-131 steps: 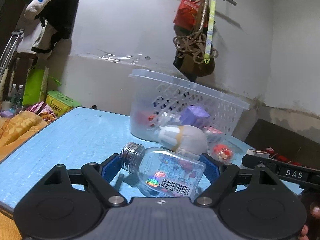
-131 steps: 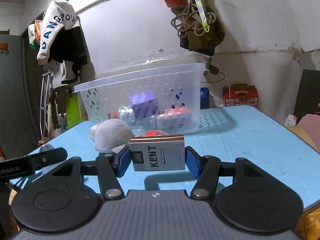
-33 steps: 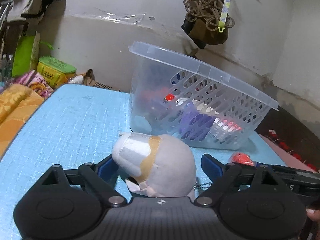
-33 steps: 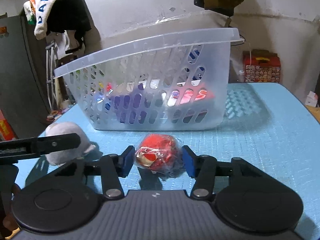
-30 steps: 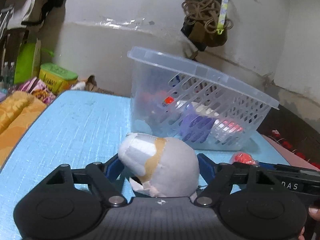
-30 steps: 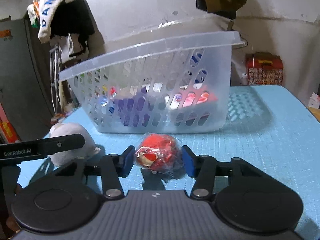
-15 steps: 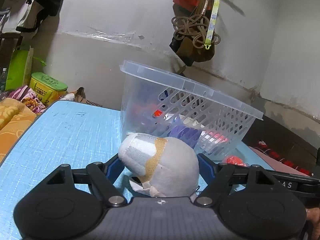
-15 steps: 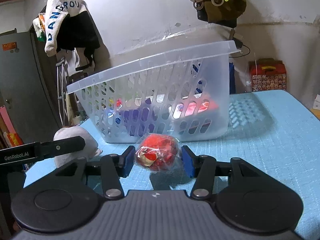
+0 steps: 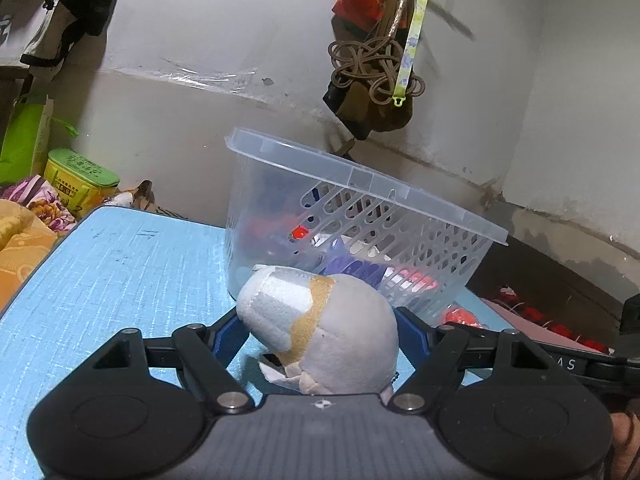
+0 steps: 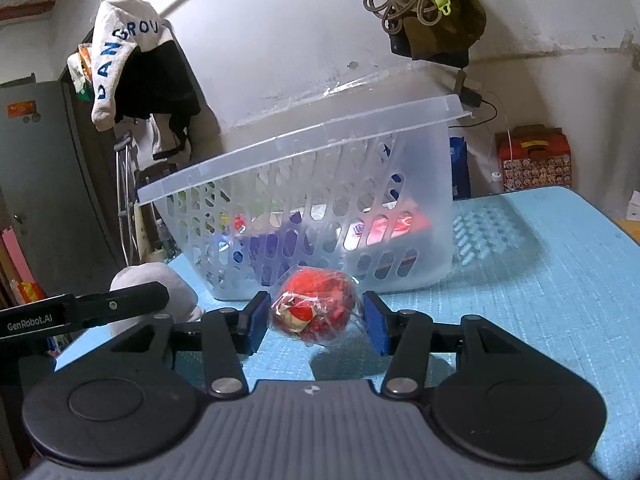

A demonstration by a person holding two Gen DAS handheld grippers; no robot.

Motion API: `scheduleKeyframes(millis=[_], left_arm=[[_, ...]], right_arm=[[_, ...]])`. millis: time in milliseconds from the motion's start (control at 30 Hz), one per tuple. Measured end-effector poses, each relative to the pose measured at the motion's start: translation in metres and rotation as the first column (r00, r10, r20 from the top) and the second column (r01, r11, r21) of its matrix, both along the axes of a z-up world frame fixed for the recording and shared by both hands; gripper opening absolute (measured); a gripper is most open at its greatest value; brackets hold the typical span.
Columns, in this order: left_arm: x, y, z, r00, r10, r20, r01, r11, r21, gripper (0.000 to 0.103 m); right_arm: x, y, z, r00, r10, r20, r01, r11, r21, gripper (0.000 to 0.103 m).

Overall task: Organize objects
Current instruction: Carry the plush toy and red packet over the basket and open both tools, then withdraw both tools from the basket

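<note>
My left gripper (image 9: 318,330) is shut on a grey plush toy (image 9: 320,332) with a white and tan patch and holds it above the blue table (image 9: 120,280). My right gripper (image 10: 316,320) is shut on a red toy in clear wrap (image 10: 314,308), lifted off the table (image 10: 540,300). A clear perforated plastic basket (image 9: 360,232) with several colourful items inside stands just beyond both grippers; it also shows in the right wrist view (image 10: 320,208). The plush also shows at the left of the right wrist view (image 10: 156,280), and the red toy at the right of the left wrist view (image 9: 460,316).
A wall runs behind the table, with a hanging bag and cord (image 9: 380,76). A green tin (image 9: 80,176) and bedding (image 9: 24,232) lie off the table's left side. A red box (image 10: 534,160) stands by the wall. Clothes (image 10: 132,68) hang at the left.
Both grippers have risen with their toys: the plush and the red toy are now higher against the basket, and the views have tilted upward.
</note>
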State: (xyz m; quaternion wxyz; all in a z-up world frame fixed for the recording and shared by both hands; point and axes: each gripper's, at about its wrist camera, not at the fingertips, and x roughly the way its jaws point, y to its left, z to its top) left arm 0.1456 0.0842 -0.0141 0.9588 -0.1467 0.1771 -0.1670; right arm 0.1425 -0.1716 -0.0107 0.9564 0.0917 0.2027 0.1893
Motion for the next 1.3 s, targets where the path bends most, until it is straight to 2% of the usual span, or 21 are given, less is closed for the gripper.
scheduleKeyframes(millis=[200,367,500,600,667,733,800,833,900,933,1033,1067,1100,1133,1167,1233,1300], left_arm=[[-0.003,0.0,0.0,1.0,-0.003,0.028,0.003,1.0,-0.005,0.081],[-0.003,0.005,-0.001,0.999,-0.006,0.033,0.008,0.999,-0.044,0.081],[-0.005,0.006,0.0,0.999,0.012,0.041,-0.009,0.998,-0.059,0.081],[-0.013,0.013,0.007,0.999,-0.003,0.046,0.01,0.99,-0.14,0.081],[-0.021,0.014,0.028,0.996,-0.017,0.088,0.03,0.988,-0.153,0.081],[-0.023,0.011,0.062,0.99,-0.02,0.142,0.038,0.992,-0.122,0.081],[-0.012,0.006,0.101,0.982,-0.034,0.187,0.051,0.995,-0.089,0.081],[-0.001,0.002,0.117,0.982,-0.034,0.184,0.047,0.997,-0.069,0.082],[0.037,-0.011,0.145,0.99,-0.037,0.133,0.04,0.999,-0.021,0.082],[0.054,-0.016,0.151,0.995,-0.028,0.099,0.029,1.0,-0.01,0.082],[0.1,-0.027,0.154,1.0,-0.003,-0.017,0.003,1.0,-0.007,0.082],[0.11,-0.03,0.153,0.999,0.0,-0.037,0.001,1.0,0.006,0.082],[0.117,-0.034,0.152,0.999,0.017,-0.046,-0.016,1.0,0.02,0.084],[0.12,-0.035,0.151,0.998,0.042,-0.048,-0.04,0.999,0.026,0.095],[0.123,-0.036,0.15,0.995,0.081,-0.052,-0.079,0.996,0.028,0.103],[0.117,-0.028,0.147,0.993,0.104,-0.047,-0.104,0.995,0.011,0.103],[0.095,-0.018,0.145,0.995,0.1,0.001,-0.1,0.995,-0.01,0.103]], right_arm=[[-0.002,-0.002,0.0,1.0,-0.006,0.022,0.005,1.0,0.01,0.054],[-0.005,0.001,0.001,0.999,-0.012,0.037,0.013,1.0,-0.003,0.054],[-0.009,-0.006,0.004,0.998,0.026,0.051,-0.028,0.999,0.03,0.054],[-0.021,-0.018,0.02,0.997,0.047,0.062,-0.053,0.994,0.097,0.054],[-0.031,-0.019,0.049,0.992,0.041,0.122,-0.05,0.996,0.074,0.054],[-0.033,-0.011,0.087,0.979,0.024,0.201,-0.023,1.0,-0.008,0.054],[-0.017,-0.003,0.117,0.973,0.022,0.228,-0.003,0.997,-0.081,0.054],[0.002,0.002,0.132,0.976,0.019,0.218,0.007,0.993,-0.118,0.054],[0.041,0.009,0.144,0.988,0.014,0.156,0.014,0.984,-0.176,0.054],[0.064,0.009,0.147,0.994,0.0,0.109,0.021,0.982,-0.187,0.054],[0.095,0.016,0.144,0.998,0.018,0.058,-0.003,0.971,-0.241,0.055],[0.099,0.019,0.143,0.998,0.021,0.064,-0.003,0.965,-0.263,0.056],[0.103,0.021,0.142,0.997,0.018,0.072,0.003,0.962,-0.274,0.068],[0.106,0.023,0.141,0.997,0.013,0.078,0.01,0.959,-0.285,0.093],[0.104,0.024,0.14,0.997,0.004,0.08,0.02,0.956,-0.294,0.102],[0.089,0.016,0.139,0.991,-0.043,0.128,0.077,0.958,-0.278,0.103],[0.066,-0.002,0.136,0.987,-0.042,0.153,0.073,0.976,-0.204,0.103]])
